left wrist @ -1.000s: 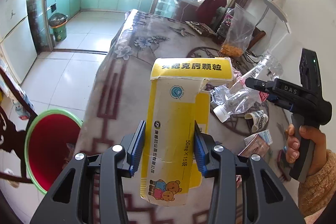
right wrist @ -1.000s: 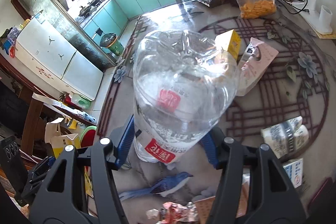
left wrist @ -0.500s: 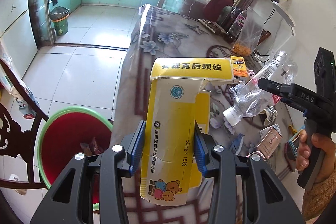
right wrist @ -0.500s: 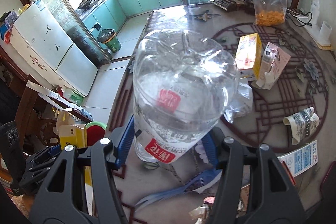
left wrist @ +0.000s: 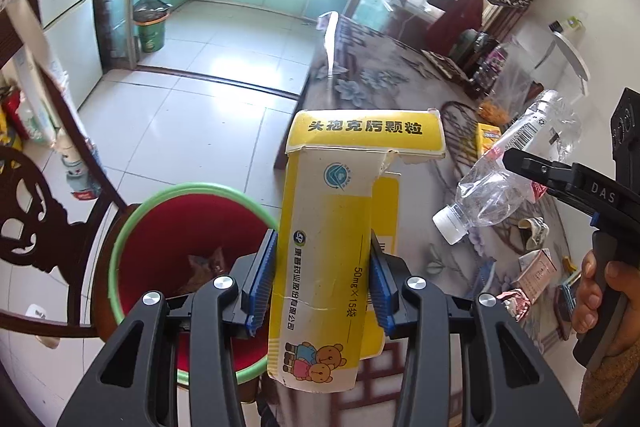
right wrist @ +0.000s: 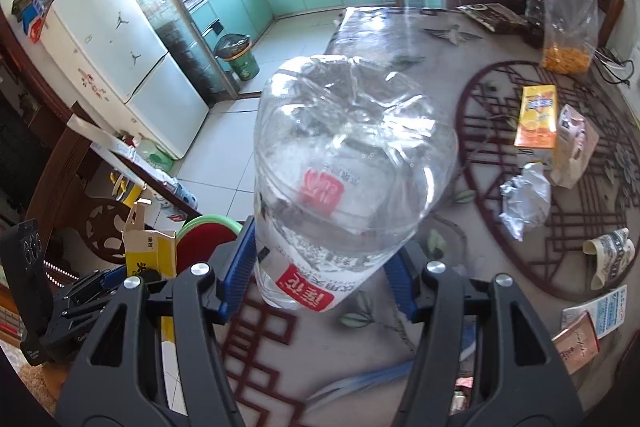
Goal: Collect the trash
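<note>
My left gripper [left wrist: 320, 283] is shut on a tall yellow medicine box [left wrist: 344, 227], its blue pads pressing both sides. The box hangs at the table's left edge, beside a red bin with a green rim [left wrist: 168, 247] on the floor. My right gripper [right wrist: 326, 267] is shut on a clear crumpled plastic bottle [right wrist: 352, 155] with a red label, held above the table. In the left wrist view that bottle [left wrist: 492, 187] shows at the right, white cap down. In the right wrist view the box [right wrist: 150, 255] and the bin [right wrist: 208, 231] lie at lower left.
Trash lies on the patterned table [right wrist: 472, 131]: an orange juice carton [right wrist: 536, 117], a pink carton [right wrist: 576, 147], crumpled plastic [right wrist: 524, 203], a rolled wrapper [right wrist: 608, 259], and a bag of orange snacks [right wrist: 568, 23]. A dark wooden chair [left wrist: 44, 211] stands left of the bin. Tiled floor leads to the kitchen.
Both grippers have moved left towards the table's edge with their loads. The red bin has come nearer and now sits just behind the yellow box. Neither grip has changed.
</note>
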Demonstrator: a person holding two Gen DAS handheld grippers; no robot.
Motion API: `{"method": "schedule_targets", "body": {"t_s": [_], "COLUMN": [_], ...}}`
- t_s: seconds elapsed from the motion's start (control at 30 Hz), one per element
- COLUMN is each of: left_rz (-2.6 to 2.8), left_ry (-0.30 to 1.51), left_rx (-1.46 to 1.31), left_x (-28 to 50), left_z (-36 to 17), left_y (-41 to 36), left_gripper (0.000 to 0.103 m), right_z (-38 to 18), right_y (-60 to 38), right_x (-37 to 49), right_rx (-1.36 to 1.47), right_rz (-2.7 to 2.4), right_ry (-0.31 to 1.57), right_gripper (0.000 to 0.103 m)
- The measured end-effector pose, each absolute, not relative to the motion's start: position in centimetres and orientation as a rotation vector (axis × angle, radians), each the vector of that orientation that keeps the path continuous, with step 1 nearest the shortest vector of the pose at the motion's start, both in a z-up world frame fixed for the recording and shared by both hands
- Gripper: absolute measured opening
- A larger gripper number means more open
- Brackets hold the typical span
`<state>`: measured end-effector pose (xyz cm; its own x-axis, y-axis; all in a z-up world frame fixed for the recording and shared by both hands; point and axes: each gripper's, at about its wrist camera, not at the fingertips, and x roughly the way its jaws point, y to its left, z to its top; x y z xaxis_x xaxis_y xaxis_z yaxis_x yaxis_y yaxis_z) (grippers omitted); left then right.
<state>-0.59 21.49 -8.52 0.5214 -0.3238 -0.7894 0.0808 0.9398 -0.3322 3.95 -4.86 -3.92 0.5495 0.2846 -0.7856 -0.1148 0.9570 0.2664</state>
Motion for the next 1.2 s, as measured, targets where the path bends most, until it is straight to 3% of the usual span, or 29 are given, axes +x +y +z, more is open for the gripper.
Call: {"method": "schedule_targets", "body": {"t_s": [0.6, 1.2], "left_rz": [-0.018, 0.025], "left_ry": [1.048, 1.128], "left_rx": [-0.314, -0.299], "left_x": [-2.5, -2.0], "left_z": [-11.8, -15.0], "left_y": [29.2, 31.0], "left_gripper": [0.040, 0.040], "right_z": [-5.6, -6.8], "right_y": [6.9, 10.8], "right_x": [4.2, 3.7], "right_rx": [0.065, -0.032], "right_rz": [0.448, 0.494], "right_ry": [1.032, 1.070], "right_gripper": [0.057, 0.057]}}
